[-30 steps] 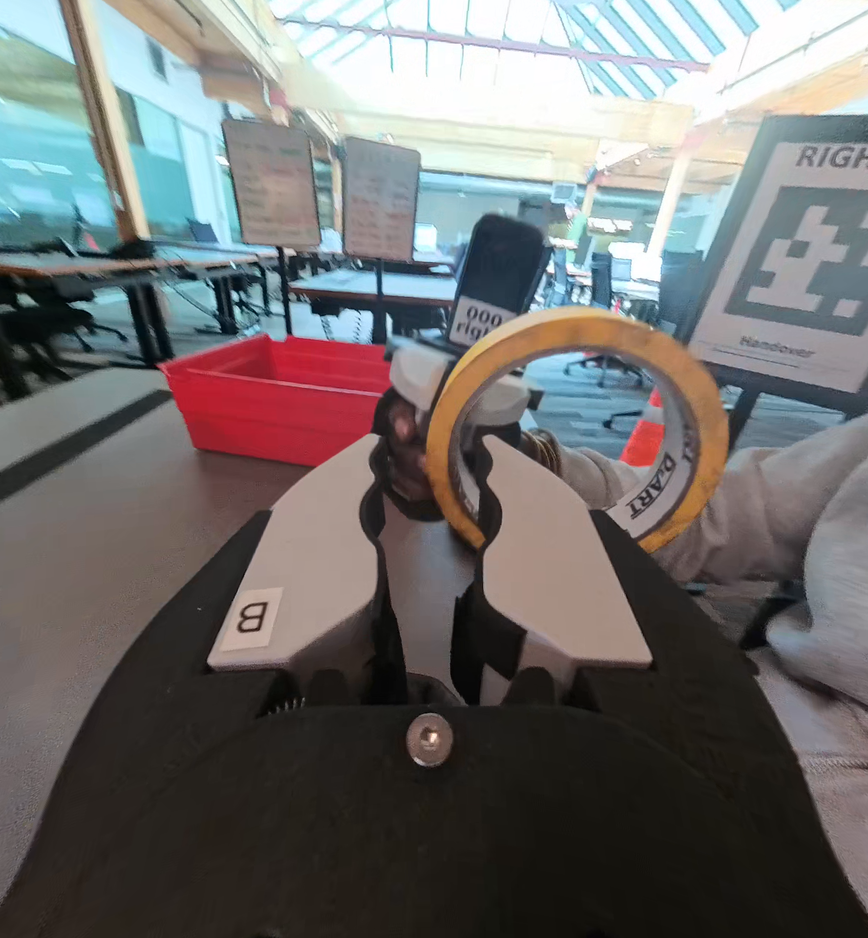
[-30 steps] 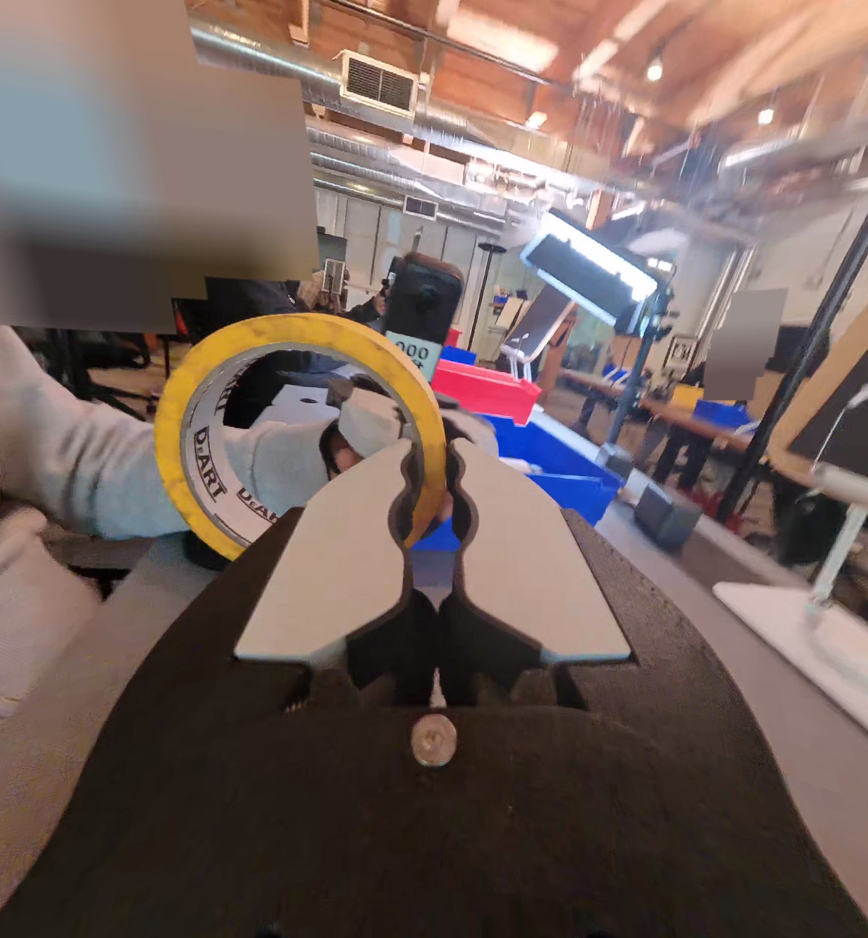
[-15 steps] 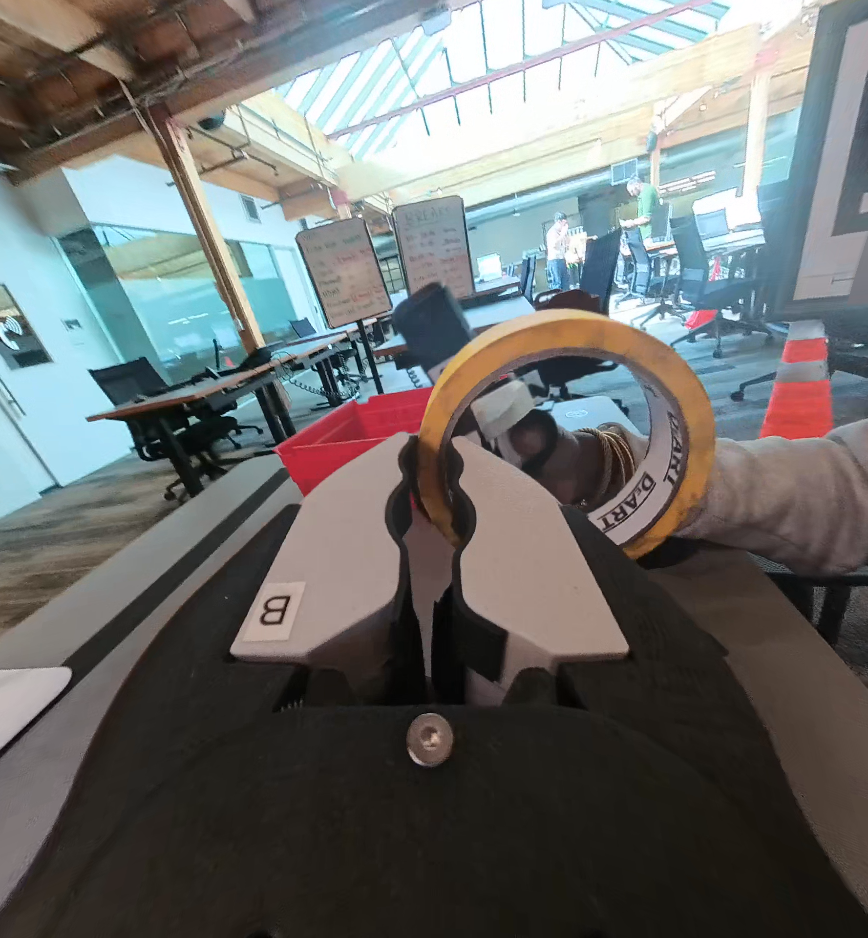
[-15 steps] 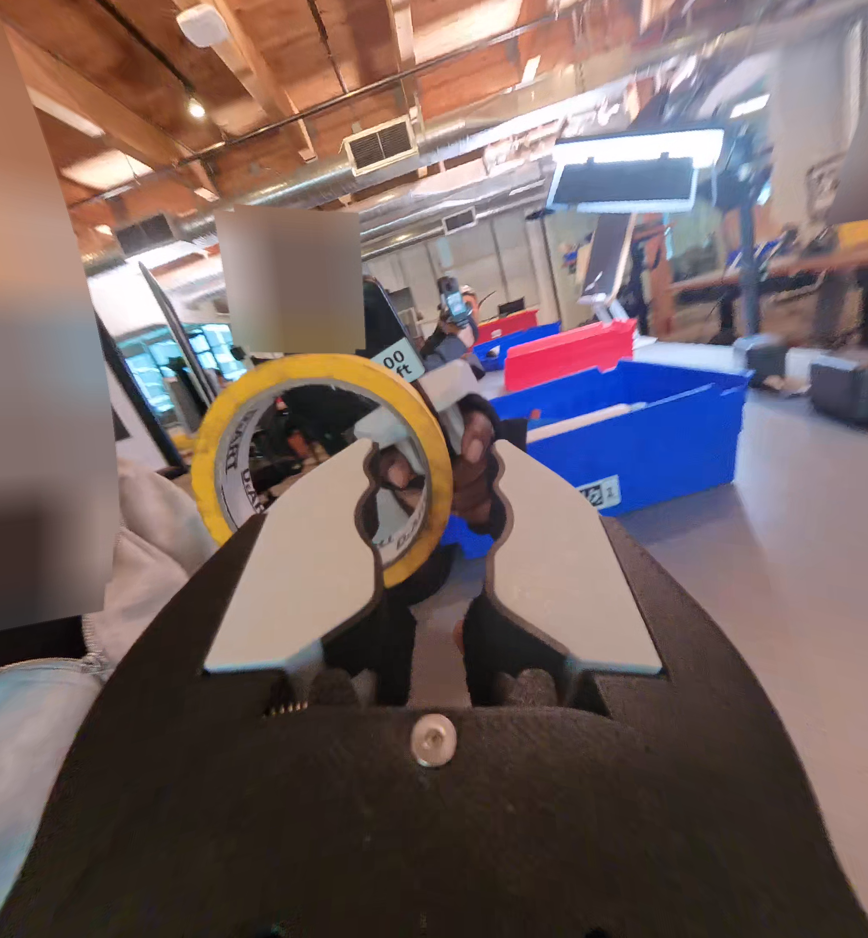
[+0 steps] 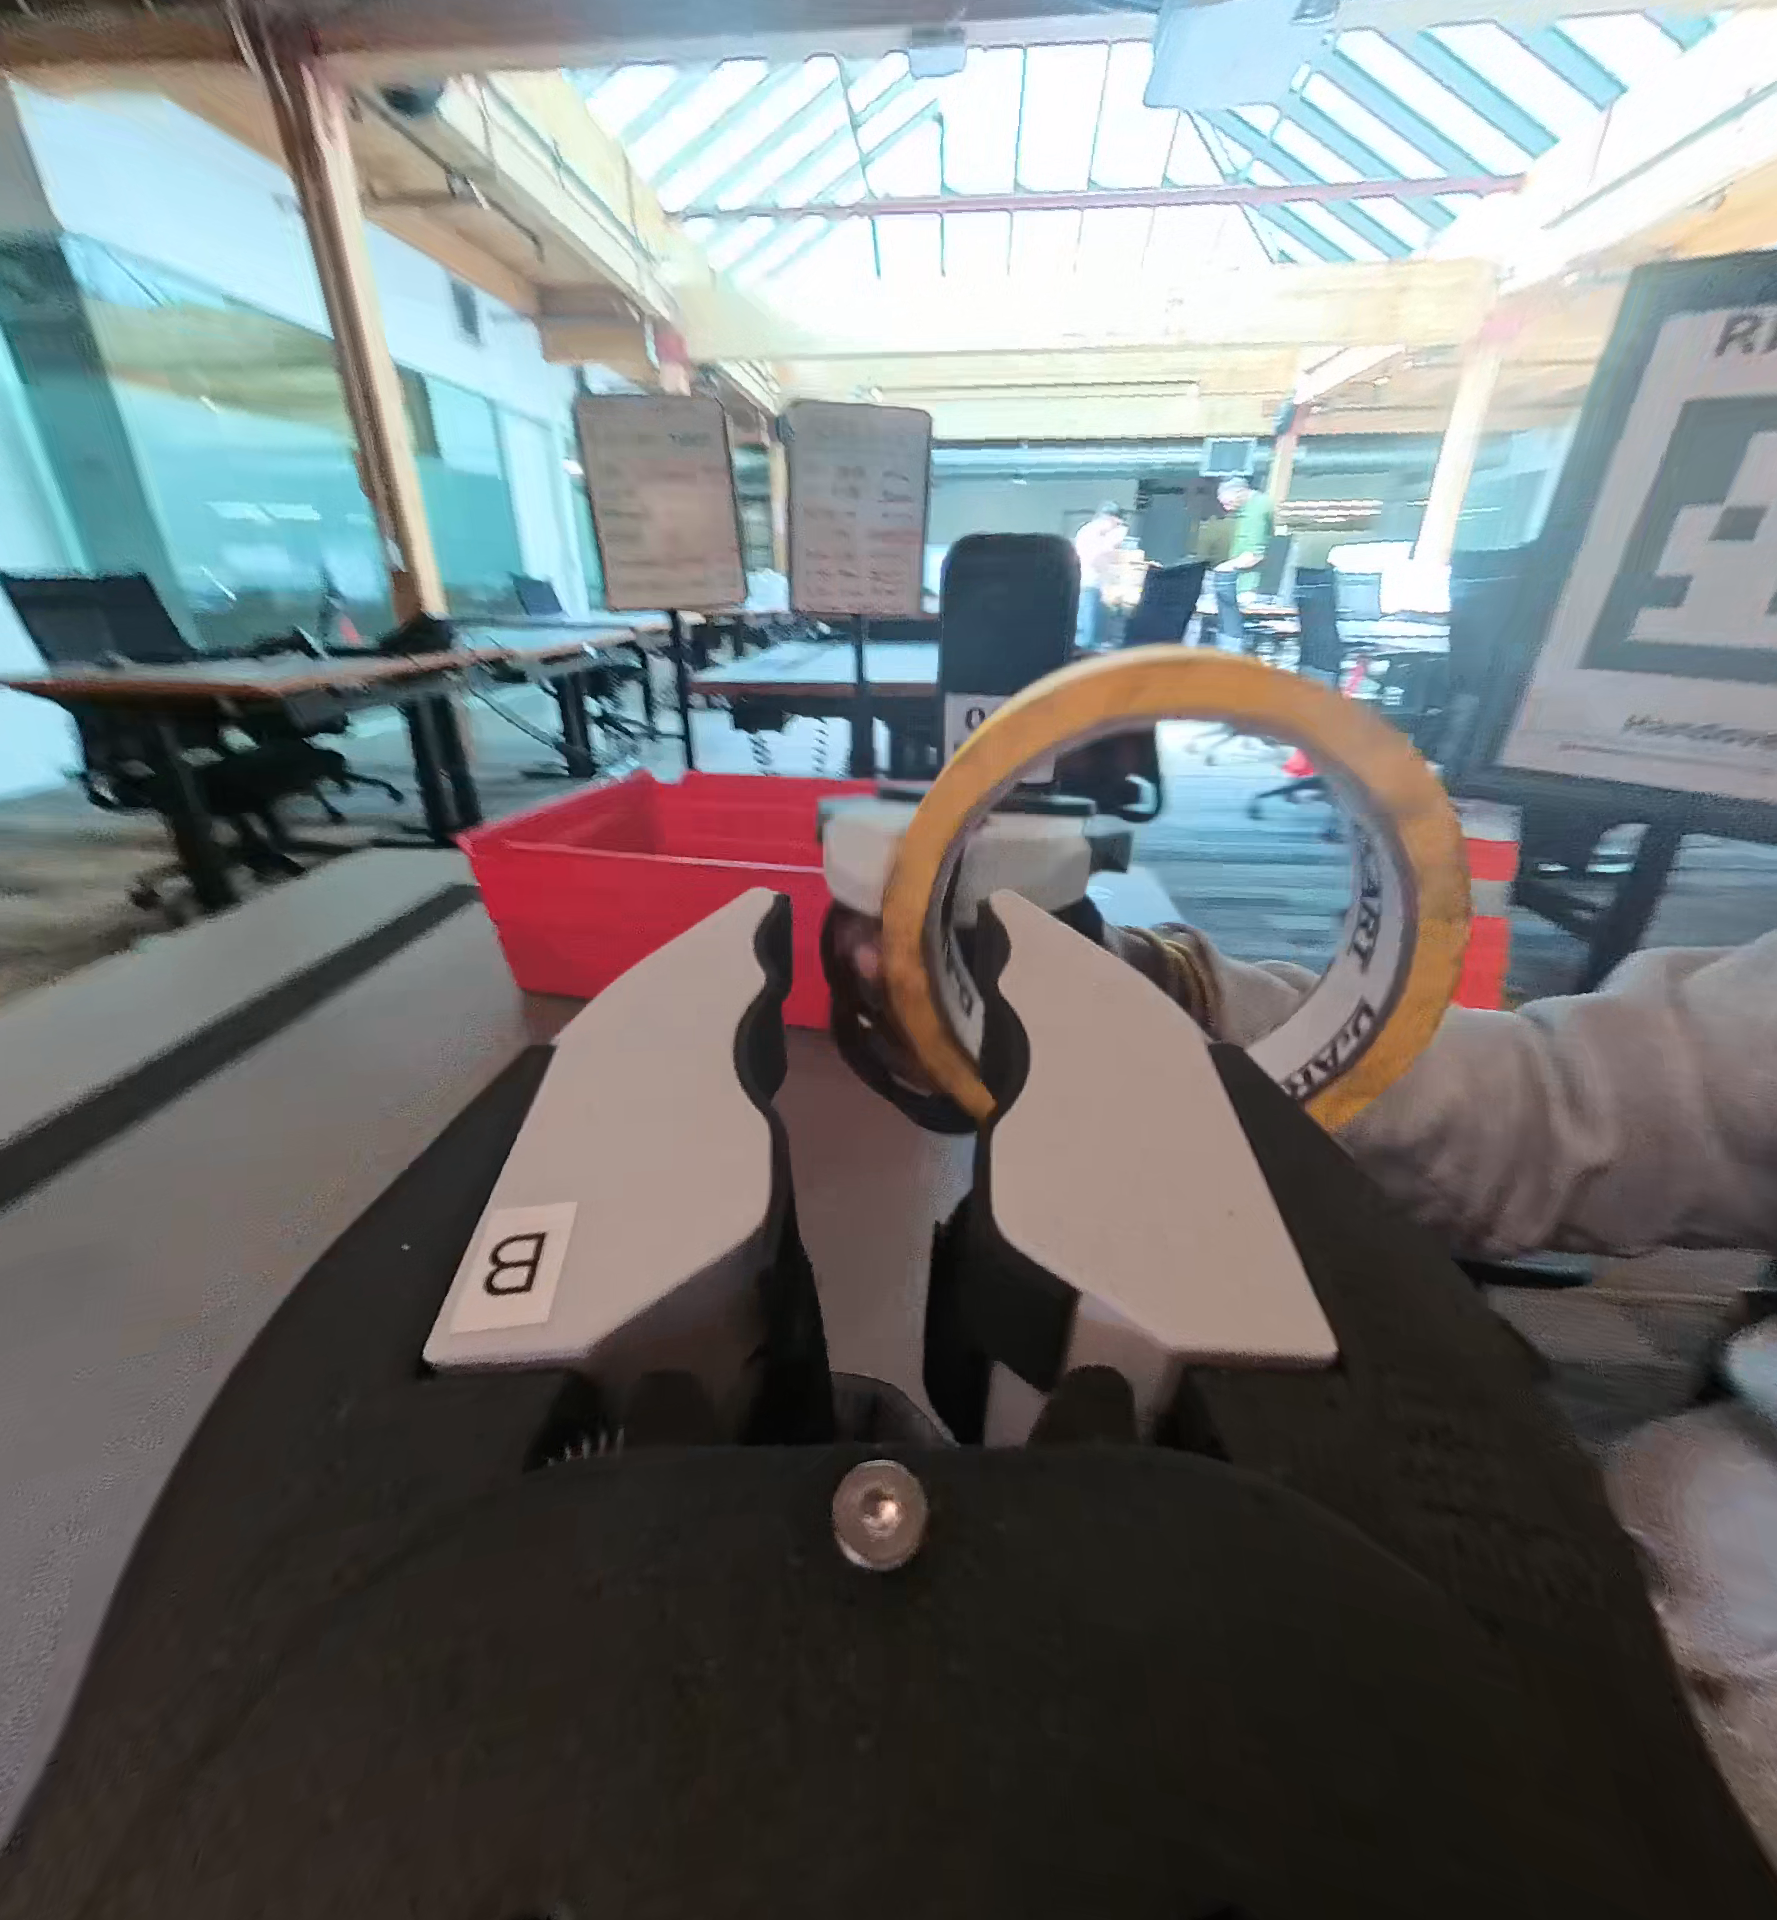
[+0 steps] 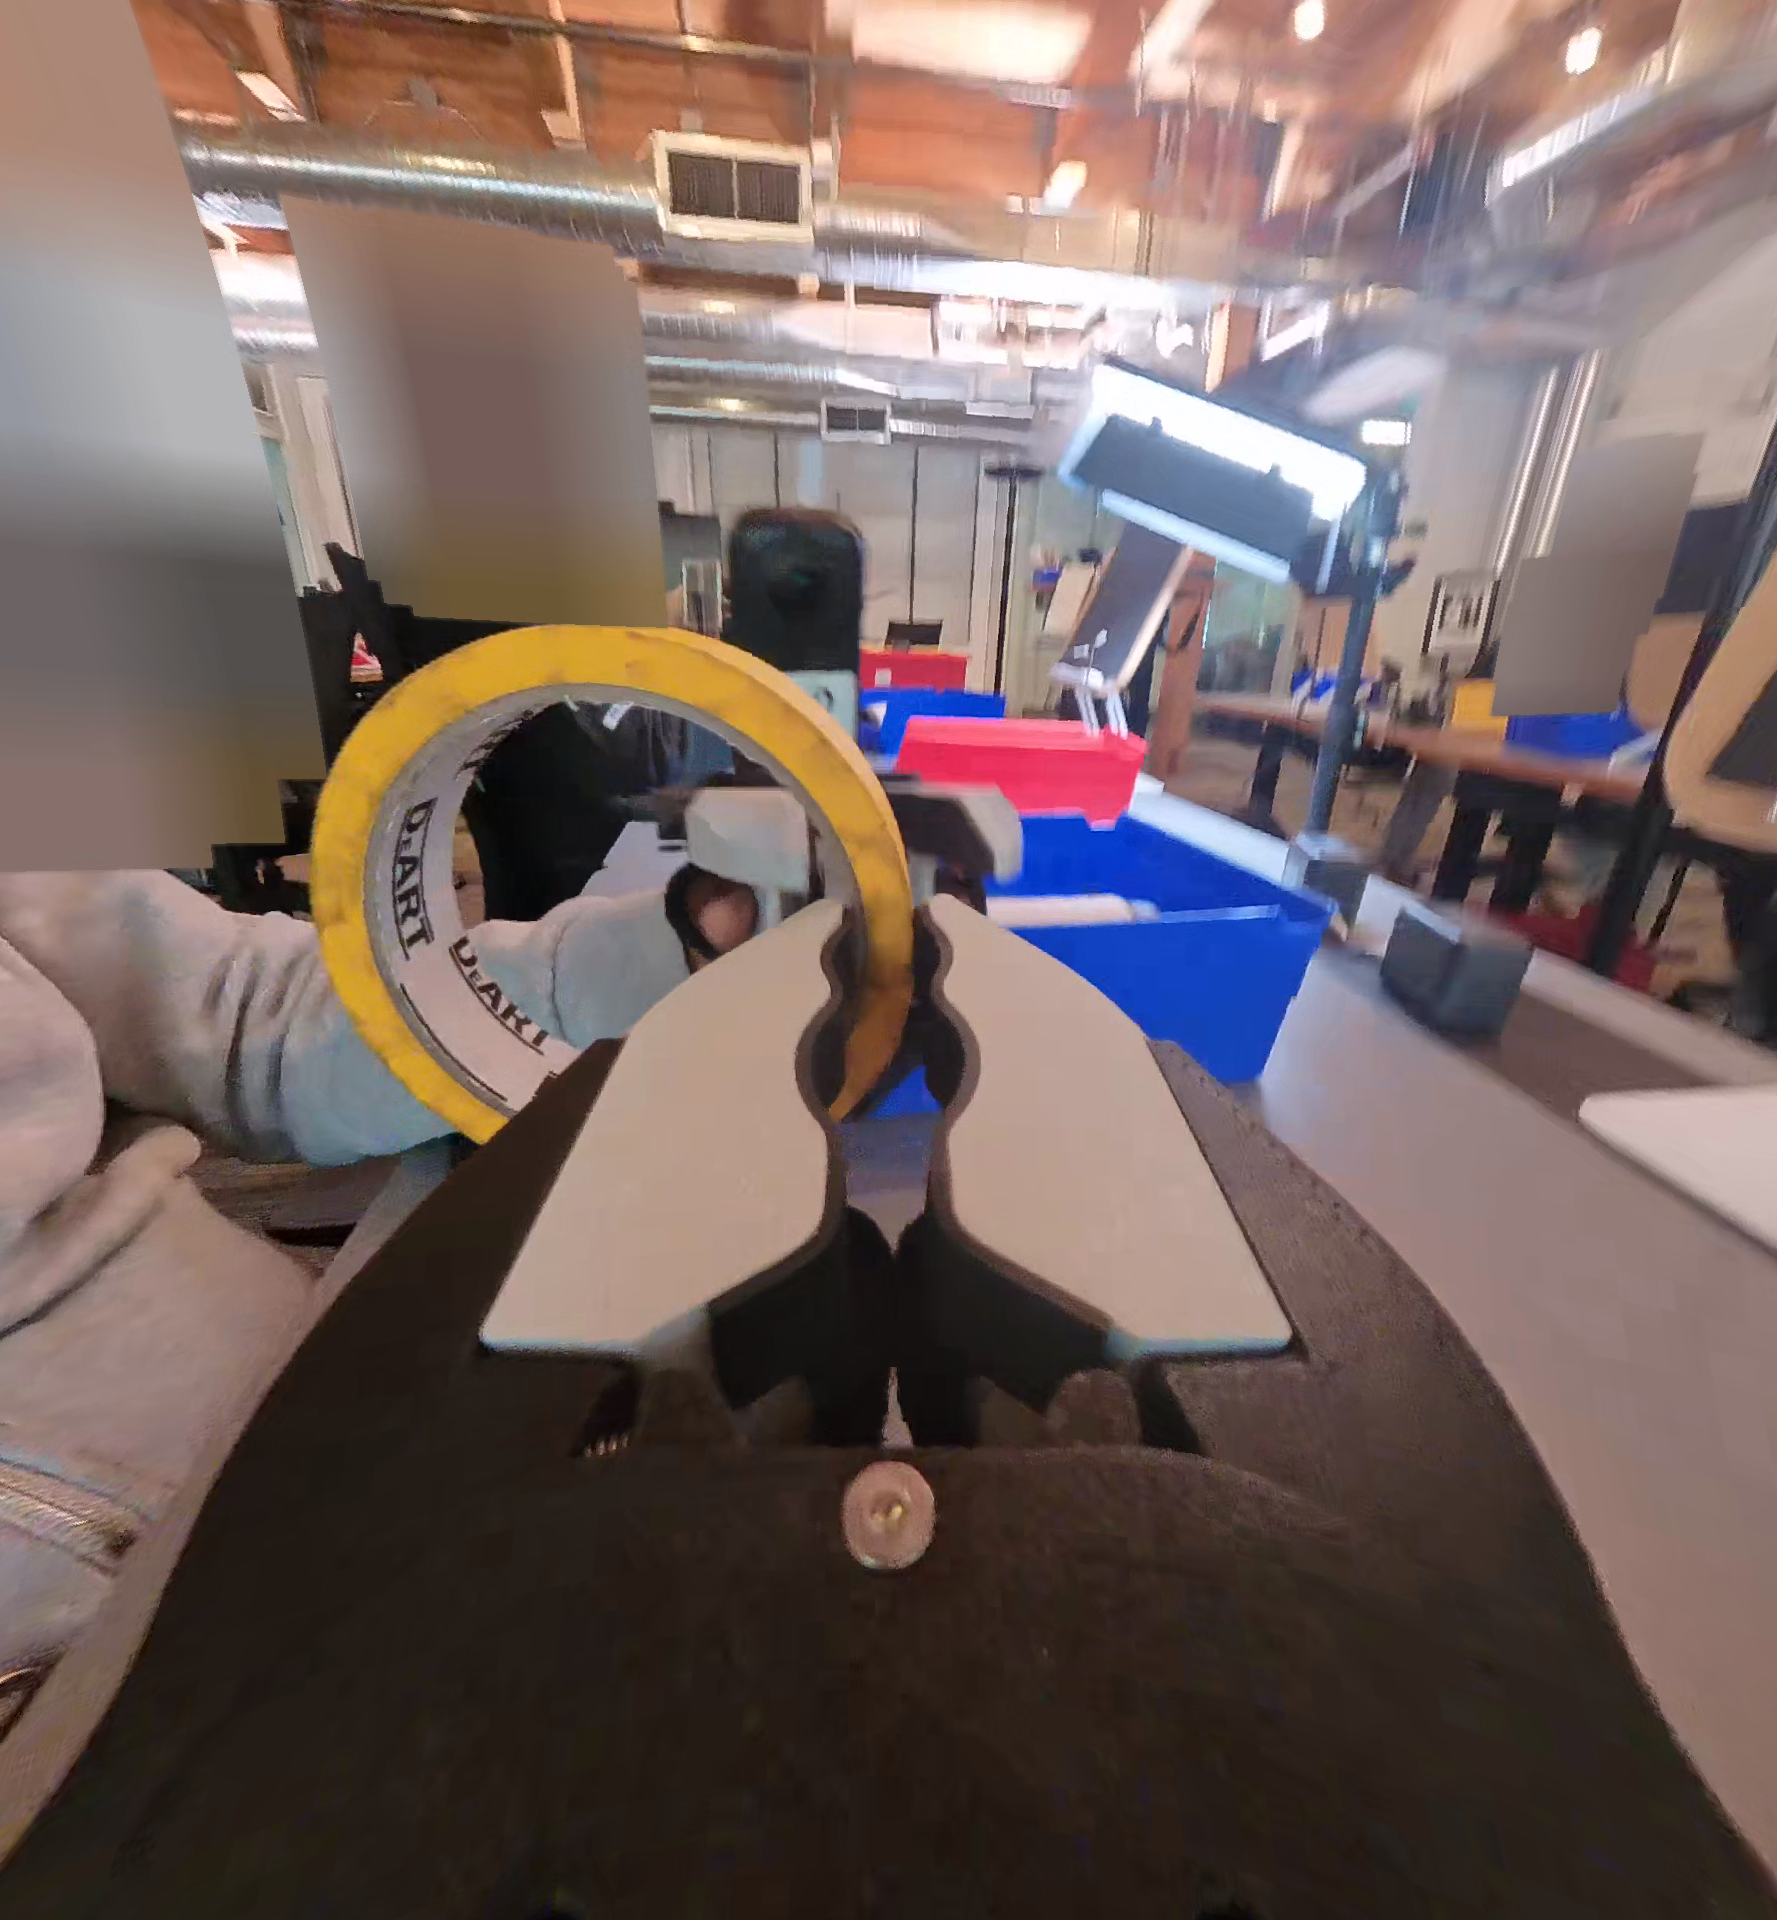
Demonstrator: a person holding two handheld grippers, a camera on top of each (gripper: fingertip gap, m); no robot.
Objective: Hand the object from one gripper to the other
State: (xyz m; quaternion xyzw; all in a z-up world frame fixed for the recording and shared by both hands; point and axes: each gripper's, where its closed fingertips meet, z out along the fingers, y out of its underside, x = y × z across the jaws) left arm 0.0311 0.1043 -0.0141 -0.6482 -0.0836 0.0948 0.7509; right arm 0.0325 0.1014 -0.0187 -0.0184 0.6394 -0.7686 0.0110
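- The tape roll (image 6: 609, 862) is yellow with a white printed core; it stands on edge in the air above the grey table (image 5: 136, 1195), held up between the two grippers
- The right gripper (image 6: 879, 935) is clamped on the tape roll; its two grey fingers (image 6: 718, 1122) pinch the right-hand side of the ring near their tips, and the rest of the ring sticks out to the left of them
- The left gripper (image 5: 884, 935) is spread wide; the tape roll's left rim sits in the gap, close against the right finger (image 5: 1123, 1174), with clear space between the roll and the other finger; whether the rim touches that finger cannot be told
- Each gripper points at the other, level with the tape roll; seen through the ring, a hand (image 6: 718, 914) grips the far handle
- A grey sleeve (image 5: 1590, 1091) reaches in from the right of the tape roll in the left wrist view, forearm roughly level
- Behind the tape roll stands a red bin (image 5: 655, 883); in the right wrist view a blue bin (image 6: 1175, 956) lies just right of the roll
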